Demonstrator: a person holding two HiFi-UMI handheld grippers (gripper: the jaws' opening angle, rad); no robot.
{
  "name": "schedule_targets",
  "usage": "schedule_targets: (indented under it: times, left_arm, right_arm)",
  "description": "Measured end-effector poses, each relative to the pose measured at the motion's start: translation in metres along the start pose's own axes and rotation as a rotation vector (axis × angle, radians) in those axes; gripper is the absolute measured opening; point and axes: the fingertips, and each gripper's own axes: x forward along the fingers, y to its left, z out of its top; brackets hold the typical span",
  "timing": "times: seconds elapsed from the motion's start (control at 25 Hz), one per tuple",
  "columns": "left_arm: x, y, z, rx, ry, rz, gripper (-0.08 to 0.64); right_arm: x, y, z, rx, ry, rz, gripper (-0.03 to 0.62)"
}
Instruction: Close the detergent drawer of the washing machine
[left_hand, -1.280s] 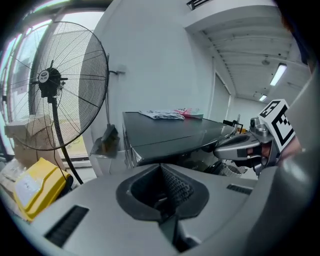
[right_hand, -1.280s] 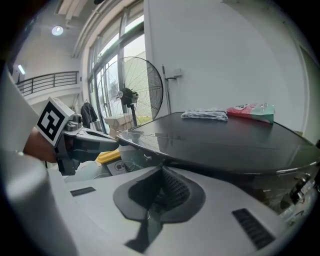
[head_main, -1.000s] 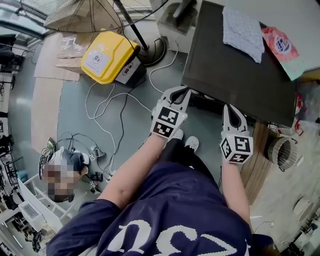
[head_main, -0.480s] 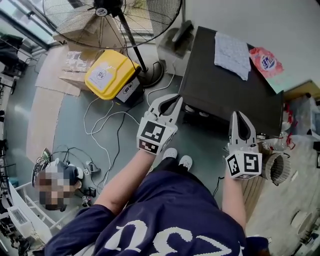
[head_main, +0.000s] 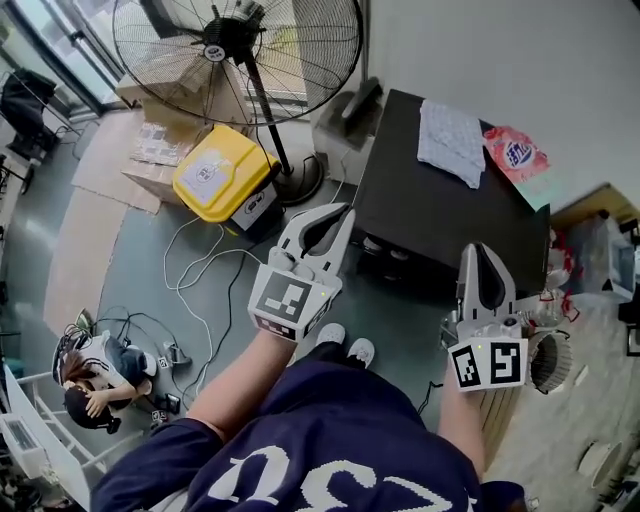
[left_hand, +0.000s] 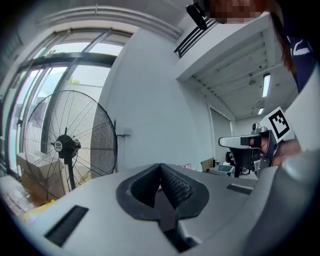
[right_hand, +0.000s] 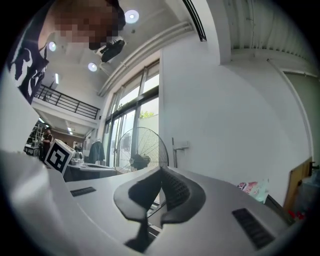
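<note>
The washing machine (head_main: 440, 215) shows as a dark, flat-topped box against the white wall, seen from above. Its front face sits in shadow and I cannot make out the detergent drawer. My left gripper (head_main: 343, 210) hangs in the air before the machine's left front corner, jaws shut and empty. My right gripper (head_main: 478, 249) hovers over the right front edge, also shut on nothing. In the left gripper view the left gripper (left_hand: 160, 167) points level at the wall. In the right gripper view the right gripper (right_hand: 161, 170) does the same, with nothing between its pads.
A pale cloth (head_main: 452, 141) and a detergent bag (head_main: 517, 158) lie on the machine's top. A big pedestal fan (head_main: 240, 45) and a yellow case (head_main: 222, 172) stand left of it, with cables (head_main: 200, 270) across the floor. A person (head_main: 85, 385) is at lower left.
Both grippers have risen toward the head camera and look larger. The view has tilted up, so the fan and wall show more. Both stay shut.
</note>
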Motion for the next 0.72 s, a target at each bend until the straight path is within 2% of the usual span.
schedule_targets:
  times: [0.2,0.4,0.56,0.72]
  left_arm:
    - [-0.009,0.001,0.014,0.032,-0.004,0.036,0.018]
    - [-0.010,-0.002,0.020,0.039,-0.071,0.040,0.018]
    - [-0.012,-0.002,0.017,0.037,-0.064,0.040,0.018]
    - [-0.011,-0.001,0.012,0.037,-0.005,0.059,0.018]
  right_arm:
    - [-0.004,0.002,0.013,-0.024,-0.002,-0.016,0.014]
    - [-0.008,-0.002,0.017,-0.032,-0.012,-0.029,0.014]
    - [-0.009,-0.002,0.015,-0.037,-0.012,-0.036,0.014]
    - [-0.010,-0.006,0.017,-0.045,-0.015,-0.041,0.014]
